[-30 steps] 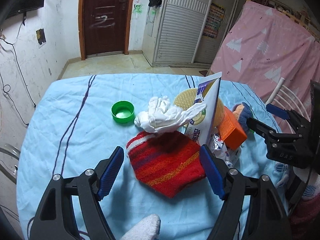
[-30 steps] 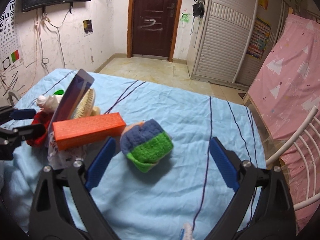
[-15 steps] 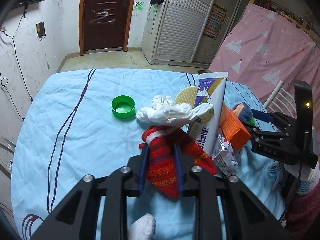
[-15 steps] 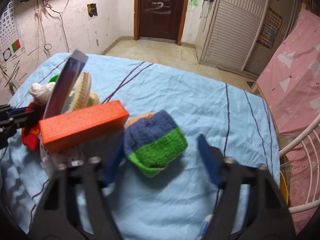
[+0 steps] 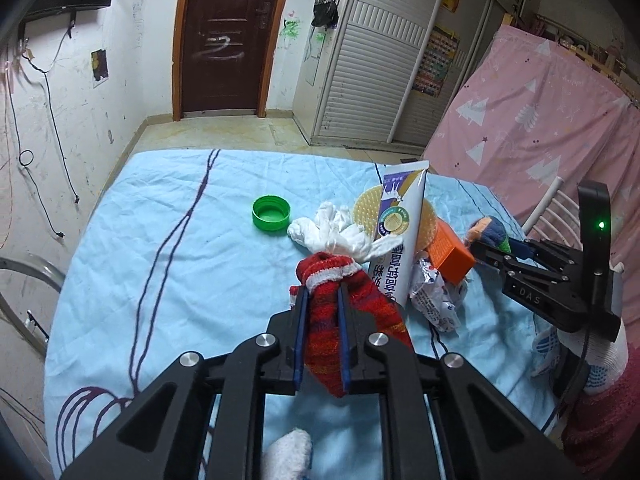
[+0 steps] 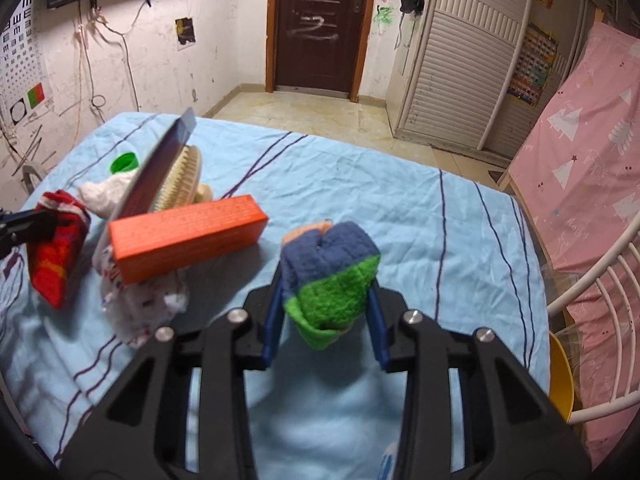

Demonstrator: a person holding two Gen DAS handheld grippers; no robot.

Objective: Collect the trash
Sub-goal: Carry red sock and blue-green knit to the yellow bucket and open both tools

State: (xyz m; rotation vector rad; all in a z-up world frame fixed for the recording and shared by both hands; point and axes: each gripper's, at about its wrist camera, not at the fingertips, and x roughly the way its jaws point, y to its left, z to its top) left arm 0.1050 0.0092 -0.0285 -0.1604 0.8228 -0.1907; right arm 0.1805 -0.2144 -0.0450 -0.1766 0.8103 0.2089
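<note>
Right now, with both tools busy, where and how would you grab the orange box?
Take the orange box across its long flat sides near the free end that sticks out toward the blue-green sock, coming from above. It is long and narrow, and its other end rests on the crumpled wrapper against the tube.

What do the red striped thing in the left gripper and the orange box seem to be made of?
Red striped thing: knitted yarn, matte and fuzzy, with ribbed stitches, bunched where the left gripper pinches it. Orange box: probably printed cardboard, given its flat faces, crisp edges and slight sheen.
</note>
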